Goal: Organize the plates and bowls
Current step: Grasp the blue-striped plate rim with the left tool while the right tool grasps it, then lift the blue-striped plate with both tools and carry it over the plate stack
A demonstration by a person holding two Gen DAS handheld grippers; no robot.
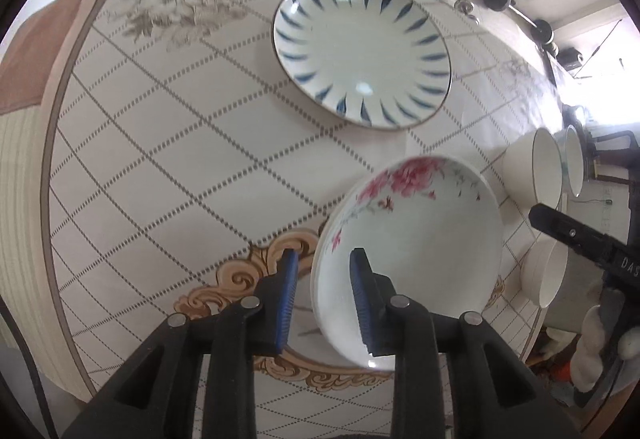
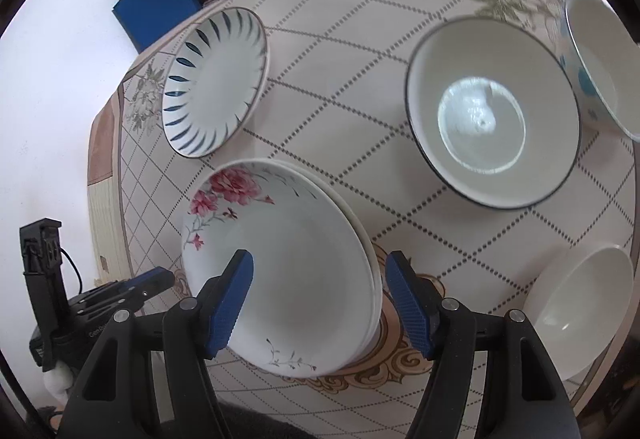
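A white plate with pink flowers point(image 1: 416, 239) point(image 2: 288, 271) lies on top of another white plate near the table's front edge. My left gripper point(image 1: 324, 303) is open, its jaws on either side of the plate's left rim, not closed on it. My right gripper point(image 2: 320, 303) is open above the near right rim of the same stack; its left finger is over the plate. A white plate with blue strokes point(image 1: 360, 51) point(image 2: 216, 83) lies farther back. The left gripper also shows in the right wrist view point(image 2: 152, 281).
A dark-rimmed white bowl point(image 2: 492, 115), a bowl with blue spots point(image 2: 600, 63) and a plain white bowl point(image 2: 580, 307) stand to the right on the round table with patterned cloth point(image 1: 180, 159). Beyond it are a sofa and a blue object point(image 2: 156, 11).
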